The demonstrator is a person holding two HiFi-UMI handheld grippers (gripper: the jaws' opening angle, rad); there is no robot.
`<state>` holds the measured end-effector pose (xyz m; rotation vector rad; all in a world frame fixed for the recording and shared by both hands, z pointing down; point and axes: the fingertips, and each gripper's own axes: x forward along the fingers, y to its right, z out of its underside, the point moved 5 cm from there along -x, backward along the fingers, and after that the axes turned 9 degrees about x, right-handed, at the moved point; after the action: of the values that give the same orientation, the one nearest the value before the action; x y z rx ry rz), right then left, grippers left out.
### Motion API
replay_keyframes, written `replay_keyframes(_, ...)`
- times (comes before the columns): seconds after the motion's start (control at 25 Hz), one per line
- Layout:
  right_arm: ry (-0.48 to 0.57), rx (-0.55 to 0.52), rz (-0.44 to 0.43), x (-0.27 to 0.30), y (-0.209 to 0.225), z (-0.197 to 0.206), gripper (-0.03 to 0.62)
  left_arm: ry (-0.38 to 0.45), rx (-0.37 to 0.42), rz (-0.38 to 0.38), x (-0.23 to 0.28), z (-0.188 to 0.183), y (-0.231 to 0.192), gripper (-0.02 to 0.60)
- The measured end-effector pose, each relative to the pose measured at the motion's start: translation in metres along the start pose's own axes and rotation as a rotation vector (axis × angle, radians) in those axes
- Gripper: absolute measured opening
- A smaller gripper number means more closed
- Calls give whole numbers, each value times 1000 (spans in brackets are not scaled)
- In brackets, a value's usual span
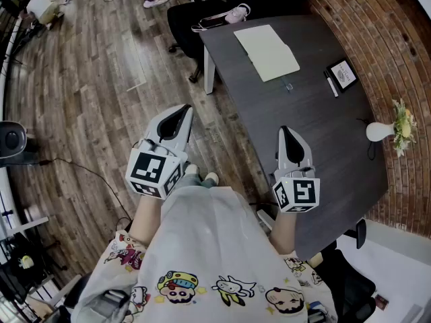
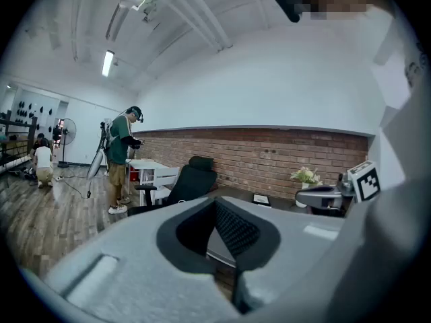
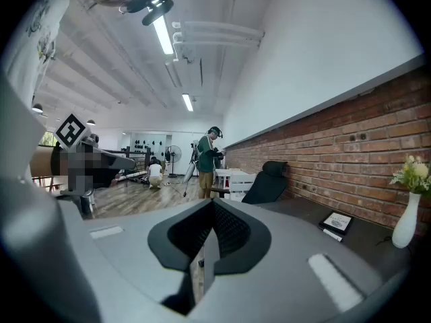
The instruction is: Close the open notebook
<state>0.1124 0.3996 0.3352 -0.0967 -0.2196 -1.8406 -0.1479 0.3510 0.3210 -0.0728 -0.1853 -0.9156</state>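
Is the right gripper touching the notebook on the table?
Apart. In the head view the right gripper is at the near end of the table, the notebook at the far end, bare tabletop between them.

The surface [image 1: 316,126] is dark, matt wood grain. The open notebook [image 1: 267,52] shows pale, smooth, matt paper. The floor [image 1: 87,79] is brown wooden planking with a faint sheen. The wall [image 1: 377,25] is rough red brick. The vase [image 1: 377,131] looks white, smooth and slightly glossy. The shells of the left gripper [image 1: 183,111] and right gripper [image 1: 283,131] are smooth, matt grey plastic. Their fingers [image 2: 236,229] carry black, finely ribbed pads. The person's shirt [image 1: 209,241] is soft white printed cloth.
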Motion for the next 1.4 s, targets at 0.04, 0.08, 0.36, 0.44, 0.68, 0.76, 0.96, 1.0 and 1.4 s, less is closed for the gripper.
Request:
replay_keyframes(0.04,5,3,-2,-1,1,0,10,2,-2,-6,-1,0,1,-2)
replay_keyframes(0.08,10,7,-6,-3,1,1,11,4,-4,-12,-2,1,3,-2)
replay_keyframes(0.36,19,27,-65,-10,-4,4,12,18,-28,-56,-17,6,13,-2)
replay_keyframes(0.44,18,34,-92,-10,-9,6,26,19,-32,-63,-21,8,16,14)
replay_keyframes(0.68,6,42,-169,5,-27,8,74,22,-39,-90,-28,14,9,41)
replay_keyframes(0.76,8,40,-183,16,-32,6,89,24,-45,-95,-28,15,0,55)
replay_keyframes(0.96,3,27,-213,53,-45,-1,118,37,-60,-96,-12,15,-32,78)
replay_keyframes(1.0,0,28,-215,62,-47,-2,120,38,-62,-93,-6,15,-40,86)
replay_keyframes(1.4,-8,42,-212,184,-61,-28,144,33,-76,-76,62,1,-150,116)
